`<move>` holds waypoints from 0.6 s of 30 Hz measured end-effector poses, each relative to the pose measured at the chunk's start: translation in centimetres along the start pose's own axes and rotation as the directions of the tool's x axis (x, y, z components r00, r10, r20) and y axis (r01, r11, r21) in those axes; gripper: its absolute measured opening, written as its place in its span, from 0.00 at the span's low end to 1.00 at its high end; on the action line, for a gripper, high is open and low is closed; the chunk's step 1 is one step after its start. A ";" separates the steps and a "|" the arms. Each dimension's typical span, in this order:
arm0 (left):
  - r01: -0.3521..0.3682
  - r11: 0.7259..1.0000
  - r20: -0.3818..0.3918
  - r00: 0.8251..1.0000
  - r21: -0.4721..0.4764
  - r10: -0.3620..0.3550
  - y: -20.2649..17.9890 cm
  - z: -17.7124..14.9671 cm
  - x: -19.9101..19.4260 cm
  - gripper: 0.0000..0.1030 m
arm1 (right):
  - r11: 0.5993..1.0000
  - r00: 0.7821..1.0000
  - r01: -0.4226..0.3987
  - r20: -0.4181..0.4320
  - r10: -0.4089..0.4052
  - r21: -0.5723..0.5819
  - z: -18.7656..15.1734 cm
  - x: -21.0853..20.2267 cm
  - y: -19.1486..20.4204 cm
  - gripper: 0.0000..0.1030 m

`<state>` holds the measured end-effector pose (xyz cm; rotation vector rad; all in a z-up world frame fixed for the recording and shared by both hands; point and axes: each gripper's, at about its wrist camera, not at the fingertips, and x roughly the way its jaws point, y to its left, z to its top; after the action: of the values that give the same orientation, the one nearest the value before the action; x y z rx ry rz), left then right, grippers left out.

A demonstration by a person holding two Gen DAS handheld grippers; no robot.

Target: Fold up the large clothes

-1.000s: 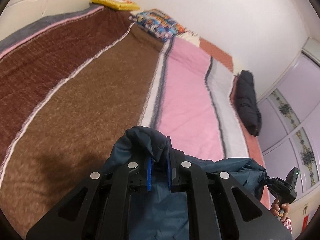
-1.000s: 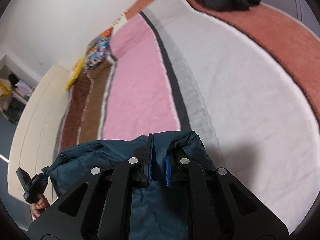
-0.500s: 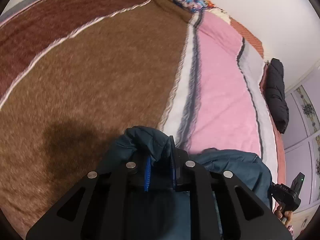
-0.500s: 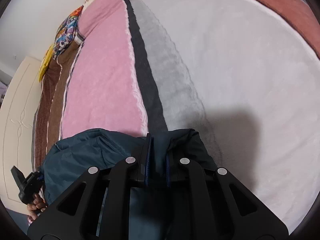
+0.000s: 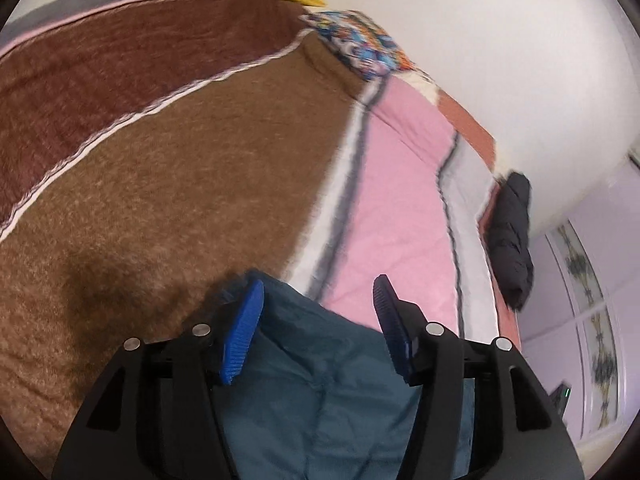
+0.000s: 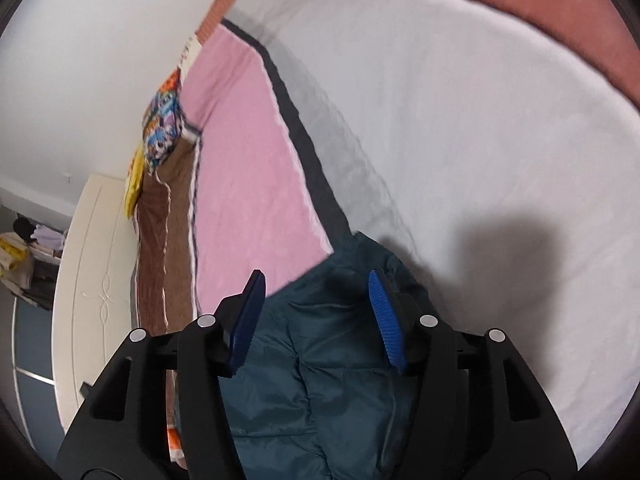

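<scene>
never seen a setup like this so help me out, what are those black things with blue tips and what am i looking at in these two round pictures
Those black frames are handheld grippers, one in each of a person's hands; no robot arm is involved. Each carries a fisheye camera looking forward along its two fingers, which explains the round, bent pictures.

One picture comes from the left gripper, the other from the right gripper. The blue ribbed parts are the pads on the fingers.

Below lies a bed under a striped blanket of brown, pink, grey and white. On it lies a dark teal padded jacket, the garment to be folded. A black garment sits at the far edge, and a colourful pillow near the wall.

Both grippers are open above the jacket, holding nothing.
</scene>
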<state>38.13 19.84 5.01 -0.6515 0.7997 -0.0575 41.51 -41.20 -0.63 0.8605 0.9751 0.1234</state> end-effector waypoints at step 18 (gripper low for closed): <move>-0.207 0.921 -0.174 0.946 0.330 0.275 -1.6 -8.4 6.9 0.52 | 0.951 0.959 0.218 -0.134 -0.251 -0.220 -6.6 6.1 0.2 0.14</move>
<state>37.57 12.18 -2.88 -0.2477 1.0536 -0.0268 40.07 -34.37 -6.39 0.5474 1.1878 0.0870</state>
